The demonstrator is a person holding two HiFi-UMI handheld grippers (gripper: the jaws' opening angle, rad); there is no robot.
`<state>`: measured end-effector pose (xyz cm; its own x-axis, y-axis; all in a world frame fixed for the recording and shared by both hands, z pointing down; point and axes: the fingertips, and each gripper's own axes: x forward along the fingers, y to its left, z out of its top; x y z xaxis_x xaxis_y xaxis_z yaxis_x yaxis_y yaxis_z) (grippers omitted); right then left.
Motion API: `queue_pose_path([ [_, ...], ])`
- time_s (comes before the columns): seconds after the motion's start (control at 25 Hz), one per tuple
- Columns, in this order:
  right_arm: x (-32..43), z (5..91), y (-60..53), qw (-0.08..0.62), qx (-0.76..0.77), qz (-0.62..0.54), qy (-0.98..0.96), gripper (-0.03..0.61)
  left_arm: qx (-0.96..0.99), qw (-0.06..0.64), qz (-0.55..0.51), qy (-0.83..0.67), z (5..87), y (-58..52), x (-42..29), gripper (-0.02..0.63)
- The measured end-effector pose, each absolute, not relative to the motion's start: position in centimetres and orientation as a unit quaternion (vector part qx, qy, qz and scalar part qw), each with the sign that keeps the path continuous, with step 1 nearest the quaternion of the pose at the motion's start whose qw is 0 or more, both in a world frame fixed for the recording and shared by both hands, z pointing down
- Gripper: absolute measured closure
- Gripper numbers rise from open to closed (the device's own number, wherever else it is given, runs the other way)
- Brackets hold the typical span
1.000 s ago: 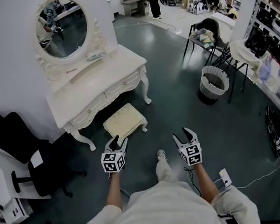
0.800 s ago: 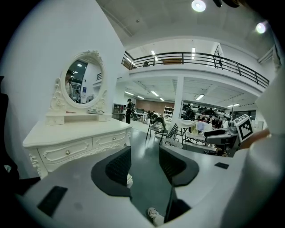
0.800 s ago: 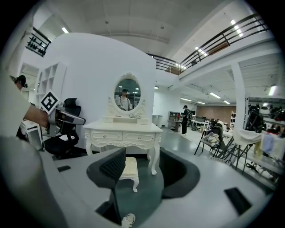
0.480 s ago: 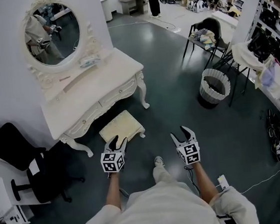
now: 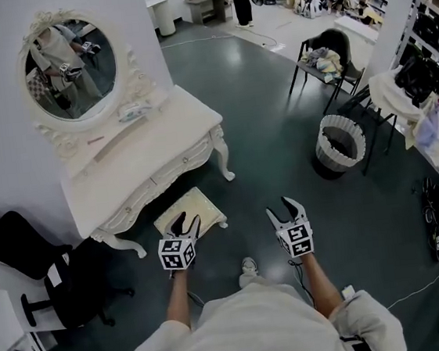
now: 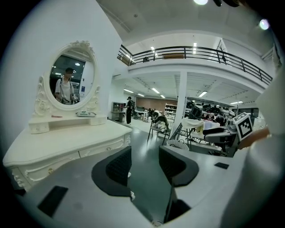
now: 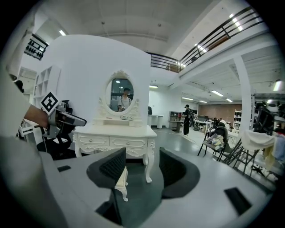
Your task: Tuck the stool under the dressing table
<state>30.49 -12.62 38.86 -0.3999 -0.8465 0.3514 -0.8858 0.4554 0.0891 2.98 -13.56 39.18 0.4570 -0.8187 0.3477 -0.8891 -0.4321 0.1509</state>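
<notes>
Head view, left to right. Black office chair [image 5: 24,256] at far left. White carved surface [image 5: 146,155] stands against the wall, with an oval mirror [image 5: 69,63] above it. Stool [image 5: 187,206] sits on the floor just in front of the surface, between its front legs, far edge about at the front rail. By my reading it is not yet fully tucked. Left tongs [image 5: 185,220] hover over the stool's near edge, jaws apart, nothing between. Right tongs [image 5: 281,208] hang over bare floor to the stool's right, jaws apart and empty. A stool leg shows only beyond their gap. Stool, judged: cushion soft, frame and curved legs stiff, likely light enough to slide on smooth floor. Take or push at the near seat rail, not the padding. Ribbed waste basket [image 5: 329,158] further right, dark inside, contents not discernible. Chair [image 5: 334,40] beyond it carries a heap of cloth.
</notes>
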Motion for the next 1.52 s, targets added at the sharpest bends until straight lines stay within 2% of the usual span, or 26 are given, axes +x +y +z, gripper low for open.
queue_pose_path([
  [0.4, 33.0, 39.7, -18.5, 0.184, 0.512, 0.063, -0.837, 0.357, 0.832, 0.162, 0.113, -0.519, 39.4, -19.8, 4.5, 0.422],
  [0.8, 31.7, 40.8, -21.4, 0.189, 0.484, 0.068, -0.852, 0.359, 0.81, 0.173, 0.119, -0.547, 40.3, -20.6, 2.7, 0.423],
  [1.52, 15.1, 41.4, -23.3, 0.209, 0.338, 0.043, -0.917, 0.359, 0.72, 0.211, 0.091, -0.655, 41.9, -14.5, -10.8, 0.423],
])
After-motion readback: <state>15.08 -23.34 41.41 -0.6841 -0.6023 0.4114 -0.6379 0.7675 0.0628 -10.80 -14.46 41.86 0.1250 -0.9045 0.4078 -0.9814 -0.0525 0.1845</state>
